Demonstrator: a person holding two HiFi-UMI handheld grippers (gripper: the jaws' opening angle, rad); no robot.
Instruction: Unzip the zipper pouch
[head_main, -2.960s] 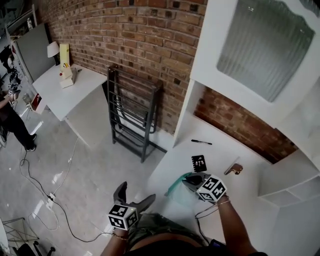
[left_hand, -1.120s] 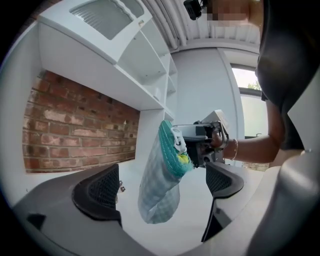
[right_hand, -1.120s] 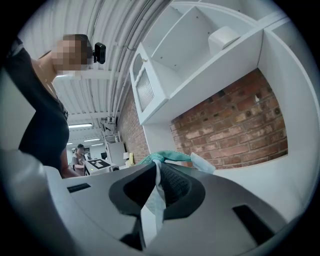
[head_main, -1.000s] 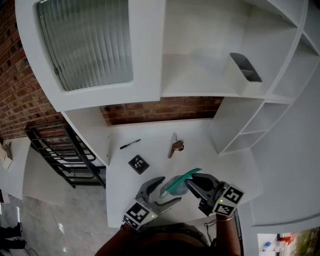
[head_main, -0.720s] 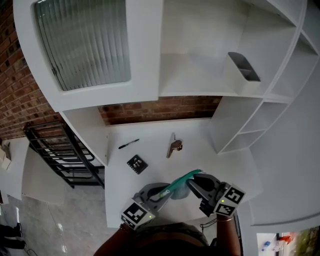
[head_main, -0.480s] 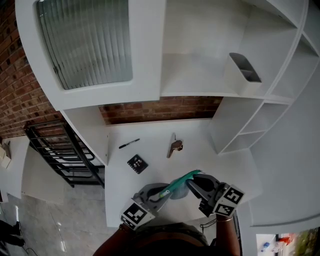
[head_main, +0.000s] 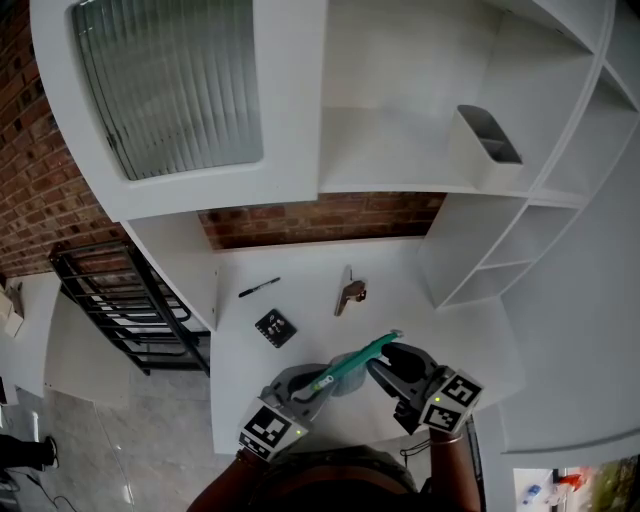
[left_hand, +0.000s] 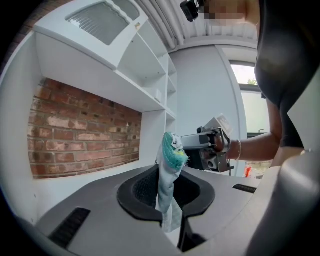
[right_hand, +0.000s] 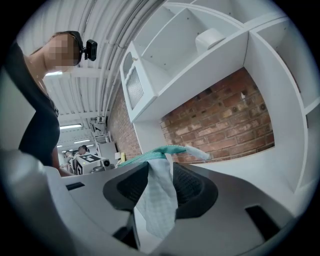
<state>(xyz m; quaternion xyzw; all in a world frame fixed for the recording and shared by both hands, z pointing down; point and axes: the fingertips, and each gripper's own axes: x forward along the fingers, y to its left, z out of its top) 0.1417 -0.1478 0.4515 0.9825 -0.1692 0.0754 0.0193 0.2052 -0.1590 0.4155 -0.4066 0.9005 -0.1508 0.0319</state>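
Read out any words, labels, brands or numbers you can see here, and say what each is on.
No readable words or numbers anywhere.
On the desk, a black card: white marks, too small to read.
The cubes on the left gripper and on the right gripper, whose fingers are opening around the pouch: square black-and-white markers, no letters.

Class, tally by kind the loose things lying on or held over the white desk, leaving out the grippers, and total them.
Zipper pouch: 1
Black pen: 1
Black marker card: 1
Small brown object: 1
Total: 4
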